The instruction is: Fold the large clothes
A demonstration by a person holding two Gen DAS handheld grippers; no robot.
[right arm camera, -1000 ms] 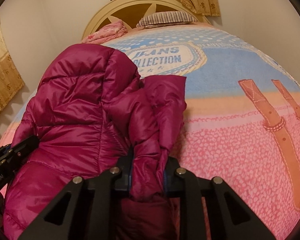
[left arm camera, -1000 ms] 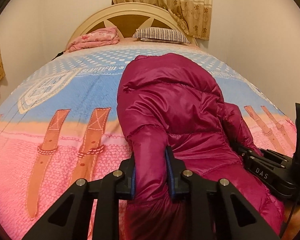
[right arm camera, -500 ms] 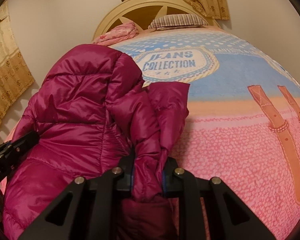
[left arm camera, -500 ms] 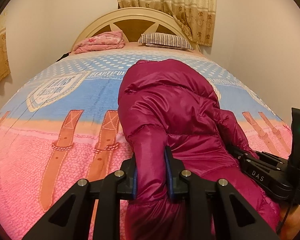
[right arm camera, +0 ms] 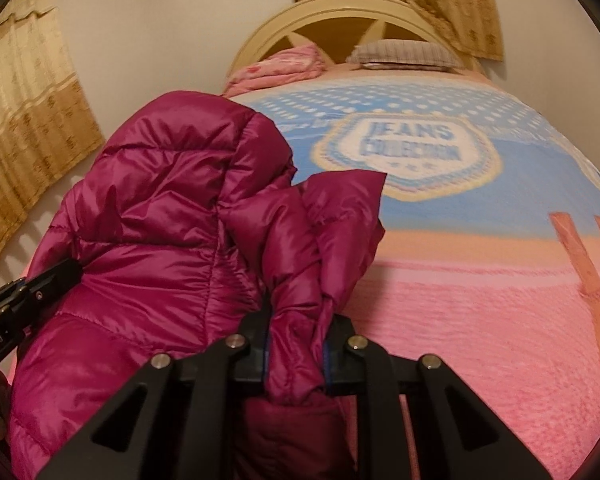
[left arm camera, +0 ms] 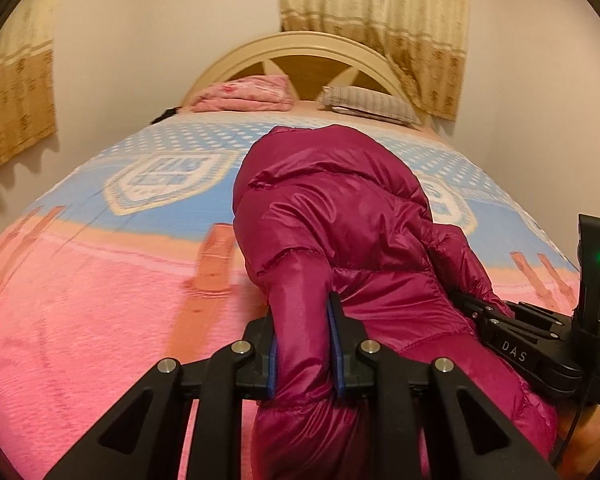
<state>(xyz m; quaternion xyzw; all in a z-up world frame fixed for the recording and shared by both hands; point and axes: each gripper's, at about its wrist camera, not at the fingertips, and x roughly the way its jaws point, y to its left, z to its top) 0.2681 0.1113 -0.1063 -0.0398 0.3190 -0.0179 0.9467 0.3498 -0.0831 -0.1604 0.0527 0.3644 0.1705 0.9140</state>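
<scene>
Left of the jacket: bare pink bedspread (left arm camera: 80,300). Left gripper (left arm camera: 303,344) clamped on a quilted fold of the magenta puffer jacket (left arm camera: 340,216), which lies lengthwise mid-bed. Right gripper (right arm camera: 296,354) clamped on a bunched jacket edge. Right of it: bare bedspread out to the wall-side edge. Pillow (right arm camera: 404,54) at headboard (left arm camera: 300,46).

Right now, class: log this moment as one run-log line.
task: fold large clothes | left gripper: shut on magenta puffer jacket | right gripper: shut on jacket's other side | jacket: on bed | fold: unfinished
</scene>
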